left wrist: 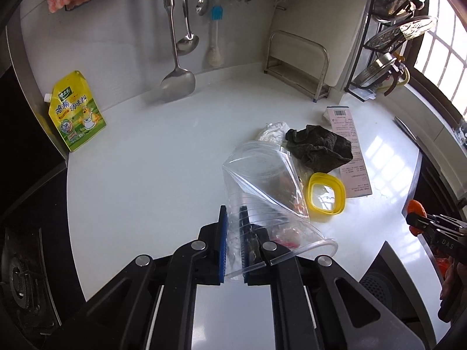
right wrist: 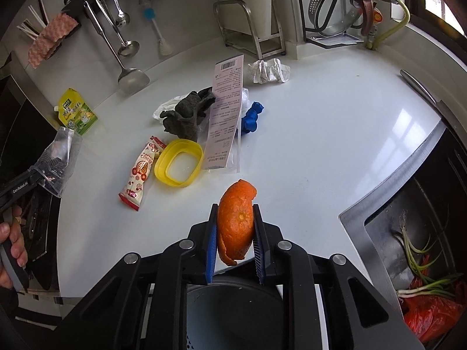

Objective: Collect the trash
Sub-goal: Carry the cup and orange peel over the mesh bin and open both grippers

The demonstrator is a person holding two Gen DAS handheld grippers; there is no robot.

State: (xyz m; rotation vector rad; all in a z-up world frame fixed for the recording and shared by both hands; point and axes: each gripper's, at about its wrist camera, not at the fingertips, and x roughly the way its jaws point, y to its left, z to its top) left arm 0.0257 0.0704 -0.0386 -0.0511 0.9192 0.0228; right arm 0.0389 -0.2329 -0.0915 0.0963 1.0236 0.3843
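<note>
Right wrist view shows the right claw (right wrist: 235, 243) clamped on a curled orange peel (right wrist: 235, 224), clear above the white tabletop (right wrist: 321, 160). The left claw (left wrist: 233, 243) pinches one wall of a crushed clear plastic cup (left wrist: 262, 195) — thin, slippery, easily creased. Both should travel steadily to the bin, probably the dark round opening (right wrist: 233, 315) below, though that is unclear. The peel is pebbled and springy, so pressure must hold. A glossy snack wrapper (right wrist: 140, 175), crumpled paper (right wrist: 268, 71) and a dark rag (right wrist: 186, 113) remain — all soft and irregular.
</note>
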